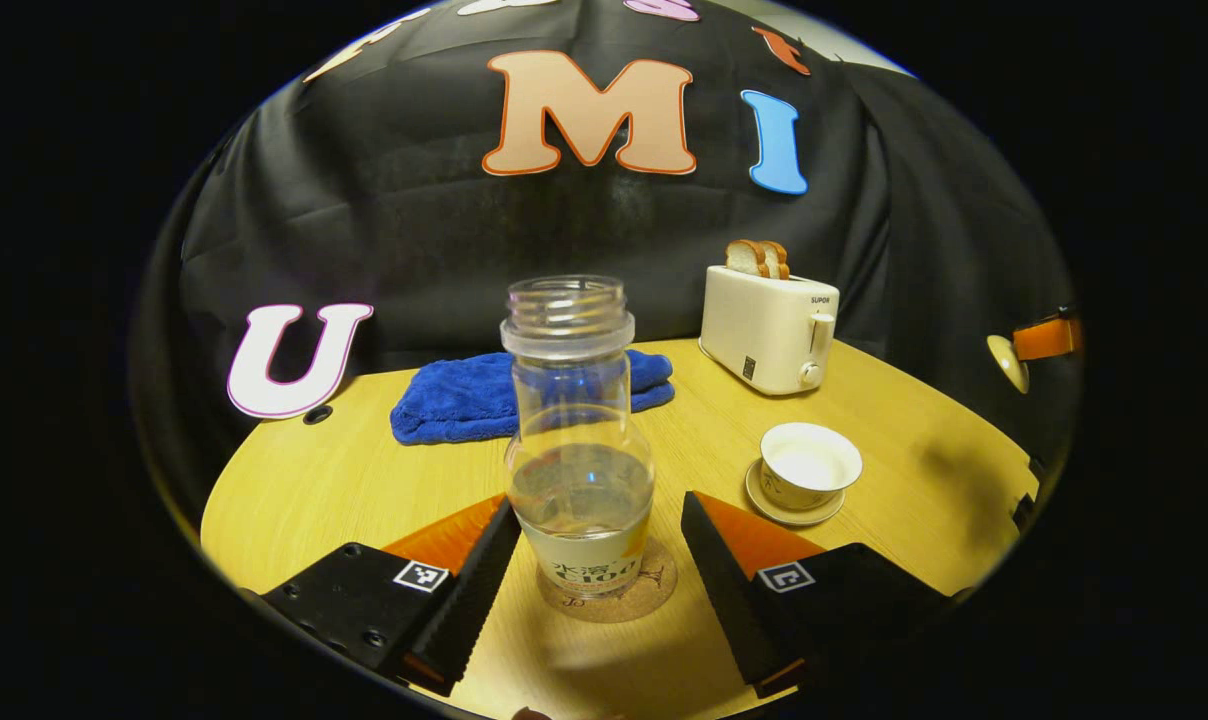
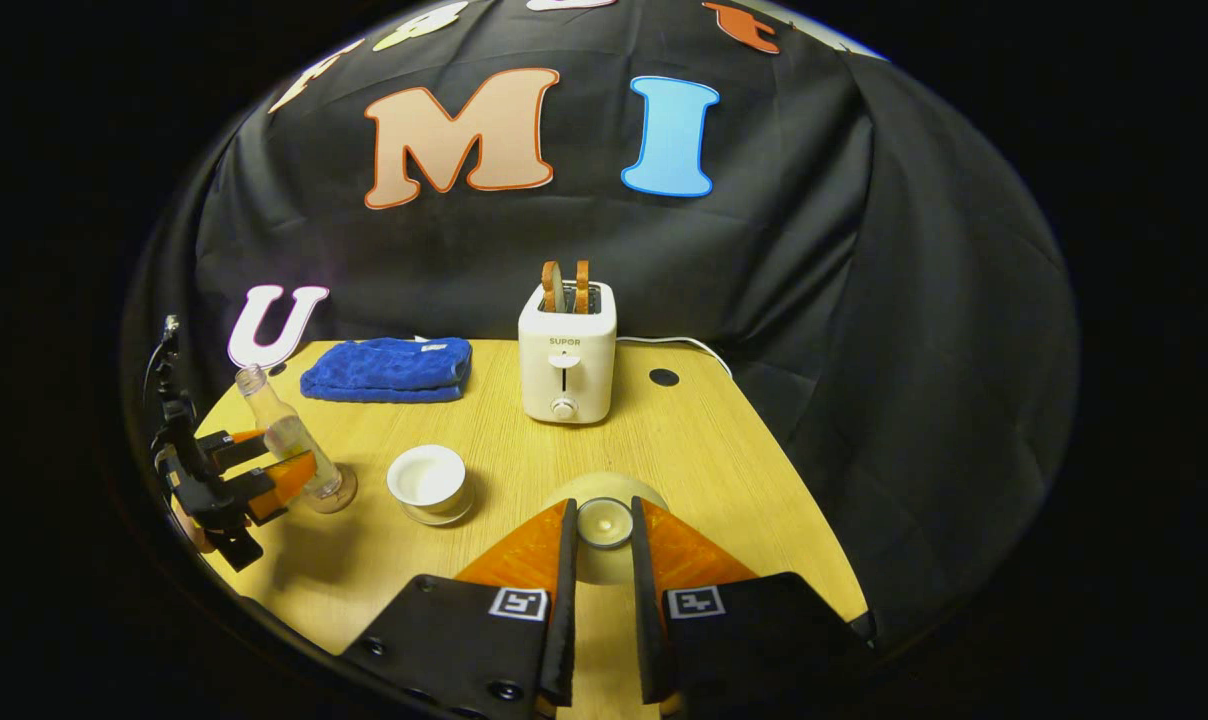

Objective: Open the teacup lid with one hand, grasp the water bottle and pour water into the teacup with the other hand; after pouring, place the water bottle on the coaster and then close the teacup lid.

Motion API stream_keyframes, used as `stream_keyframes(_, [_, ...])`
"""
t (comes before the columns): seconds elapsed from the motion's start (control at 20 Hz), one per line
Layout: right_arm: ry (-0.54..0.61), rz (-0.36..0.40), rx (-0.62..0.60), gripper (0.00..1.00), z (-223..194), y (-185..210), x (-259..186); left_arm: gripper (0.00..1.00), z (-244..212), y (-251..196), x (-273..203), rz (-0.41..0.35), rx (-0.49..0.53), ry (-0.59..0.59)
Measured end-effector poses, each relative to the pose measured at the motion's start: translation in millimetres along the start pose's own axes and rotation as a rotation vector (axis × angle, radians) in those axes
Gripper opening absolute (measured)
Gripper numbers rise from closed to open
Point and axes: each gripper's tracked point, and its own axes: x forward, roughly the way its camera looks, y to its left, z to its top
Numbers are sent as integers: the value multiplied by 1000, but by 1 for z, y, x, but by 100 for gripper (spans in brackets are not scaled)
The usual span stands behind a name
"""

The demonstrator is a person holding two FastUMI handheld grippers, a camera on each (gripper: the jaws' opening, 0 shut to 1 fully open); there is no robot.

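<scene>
A clear, capless water bottle holding a little water stands upright on a round cork coaster. My left gripper is open, one finger on each side of the bottle and a gap at the right finger. The white teacup sits uncovered on its saucer to the right. In the right gripper view, my right gripper is shut on the knob of the cream teacup lid, held above the table to the right of the teacup. The bottle and left gripper appear at far left.
A white toaster with two bread slices stands at the back right of the wooden table. A folded blue towel lies behind the bottle. The table's right edge runs close to the right gripper.
</scene>
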Motion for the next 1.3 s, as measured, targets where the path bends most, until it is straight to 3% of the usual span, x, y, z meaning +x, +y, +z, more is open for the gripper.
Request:
stream_keyframes(0.15, [6,-1,4,27,-3,-2,-2,93,-1,4,6,10,-3,0])
stream_keyframes(0.3, [8,-3,7,27,-4,-4,-4,76,-2,6,10,11,3,2])
stream_keyframes(0.5, [6,-2,6,27,-4,-5,-4,72,-2,3,9,-10,35,14])
stream_keyframes(0.8, [1,13,14,29,-6,-2,-2,65,-2,-9,9,-65,169,76])
stream_keyframes(1.3, [11,12,72,29,-18,-20,5,64,14,-20,25,-80,456,122])
